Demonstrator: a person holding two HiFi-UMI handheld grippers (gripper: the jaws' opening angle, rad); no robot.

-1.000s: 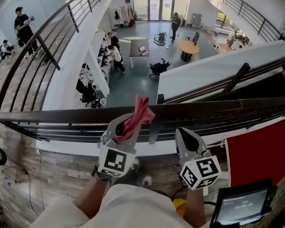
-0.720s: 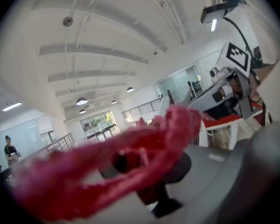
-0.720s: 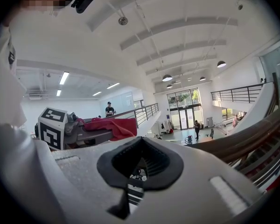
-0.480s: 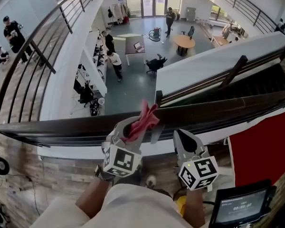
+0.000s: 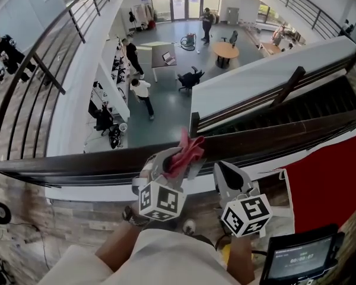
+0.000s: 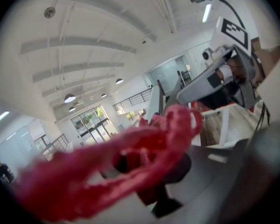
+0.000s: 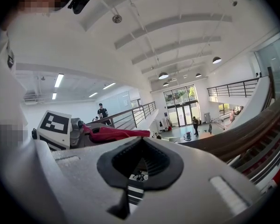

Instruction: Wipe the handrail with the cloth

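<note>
Left gripper [image 5: 177,159] at lower centre of the head view, jaws clamped on a crumpled red cloth [image 5: 187,149]. Free end of the cloth bunched upward past the jaw tips, overlapping the near top edge of the dark wooden handrail [image 5: 77,162], just left of the frame's middle; actual contact with the wood not clear from above. In the left gripper view, red fabric blurred and filling most of the lower frame, wrapped across both jaws, only a dark pad visible behind it.

Right gripper [image 5: 224,170] just to the right of the left one, near it but apart, tips pointing at the handrail and short of it. In the right gripper view, jaws closed together with nothing between them, only the small diamond-shaped gap of the pads. Same view: cloth as a flat red fold at centre left, handrail sweeping up along the right side.

Square-marker cube [image 5: 161,200] on the left gripper, another on the right, both facing the camera, bare forearms below them.

Handrail running from the left edge to the upper right, black metal bars under it. Red panel [image 5: 323,186] at the right edge, small screen [image 5: 299,257] in the lower right corner. Beyond the rail, far below: an atrium floor with a round table [image 5: 225,51], desks and several people
</note>
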